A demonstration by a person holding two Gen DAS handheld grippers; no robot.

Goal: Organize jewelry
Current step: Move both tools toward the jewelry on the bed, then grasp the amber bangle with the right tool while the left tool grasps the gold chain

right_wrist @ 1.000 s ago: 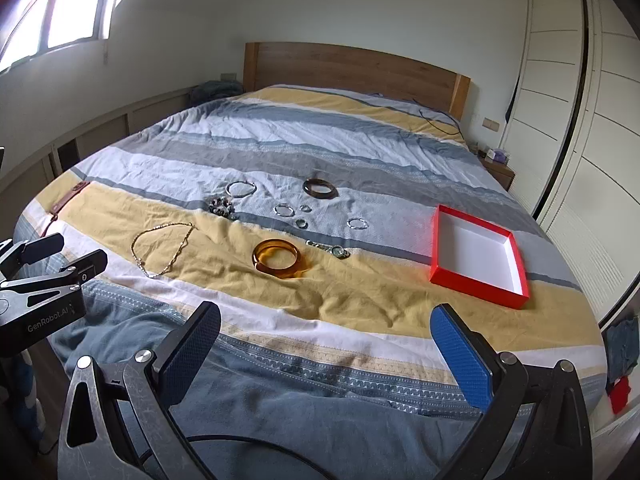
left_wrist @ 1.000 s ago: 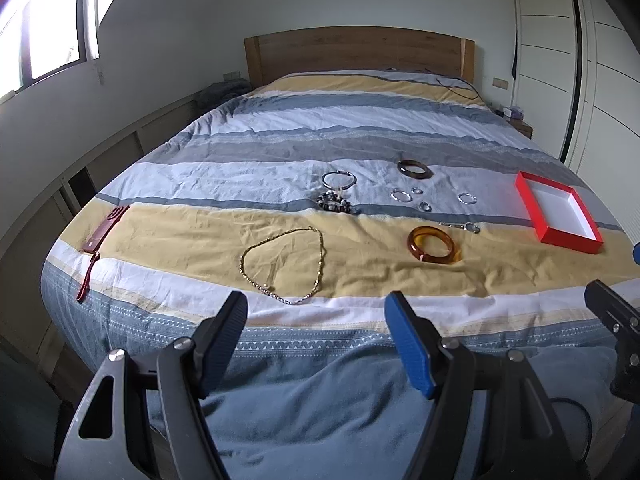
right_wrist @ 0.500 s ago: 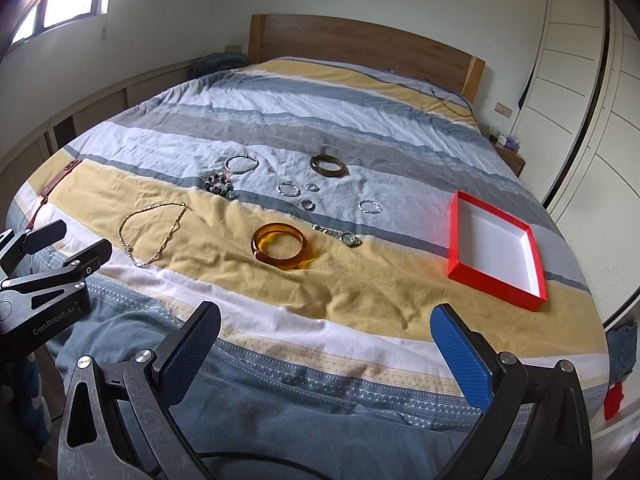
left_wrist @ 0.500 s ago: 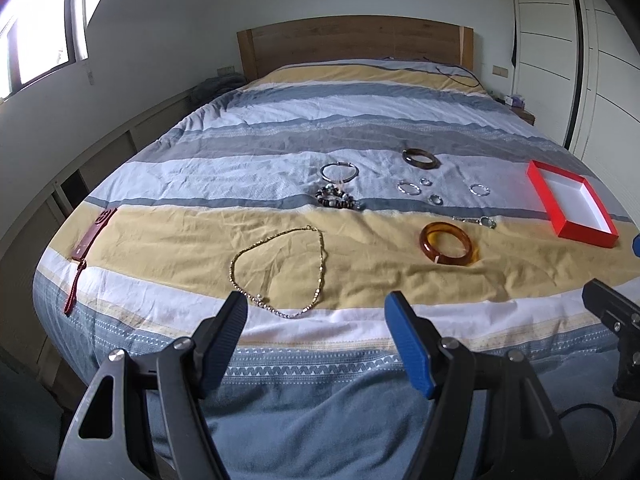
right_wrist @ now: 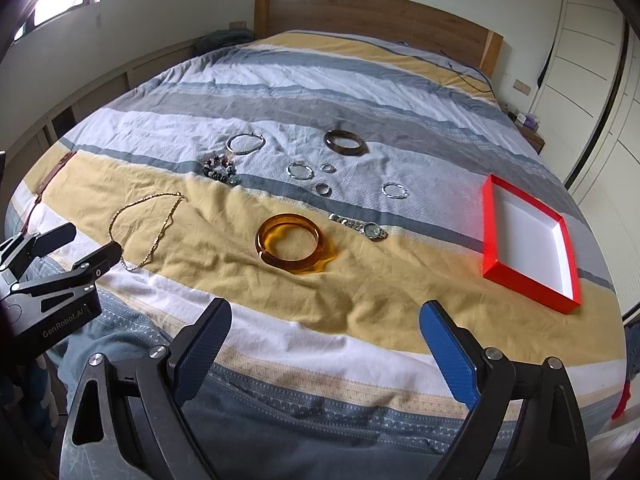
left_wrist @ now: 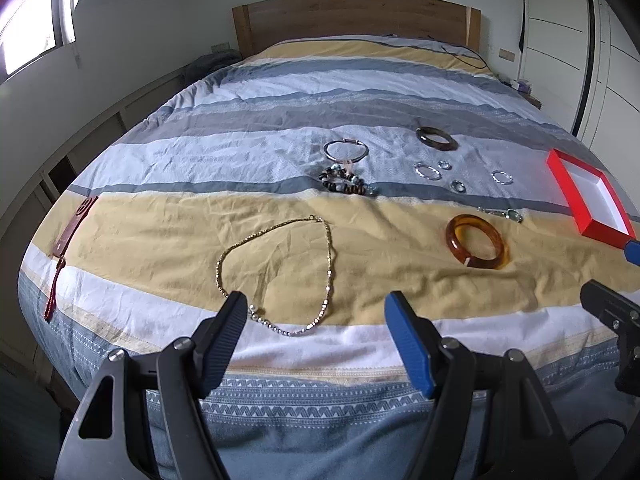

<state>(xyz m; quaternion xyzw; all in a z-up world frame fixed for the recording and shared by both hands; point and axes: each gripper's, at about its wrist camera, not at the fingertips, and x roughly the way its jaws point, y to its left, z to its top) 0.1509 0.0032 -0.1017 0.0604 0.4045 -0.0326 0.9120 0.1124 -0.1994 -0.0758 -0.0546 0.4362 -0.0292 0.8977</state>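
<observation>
Jewelry lies spread on a striped bedspread: a gold chain necklace (left_wrist: 276,272) (right_wrist: 148,224), an amber bangle (left_wrist: 476,241) (right_wrist: 290,242), a dark bangle (right_wrist: 345,142), a silver bangle (right_wrist: 245,143), a beaded bracelet (right_wrist: 219,171), several small rings (right_wrist: 322,189) and a small watch (right_wrist: 366,227). An empty red box (right_wrist: 528,238) with a white inside sits at the right. My left gripper (left_wrist: 314,326) is open over the necklace's near end. My right gripper (right_wrist: 324,336) is open, short of the amber bangle.
A red strap (left_wrist: 68,236) lies at the bed's left edge. The wooden headboard (right_wrist: 376,16) is at the back, cupboards (right_wrist: 592,80) stand at the right, and a low shelf runs along the left wall.
Both grippers have moved forward towards the bed, so the jewelry appears closer. Both stay open and empty.
</observation>
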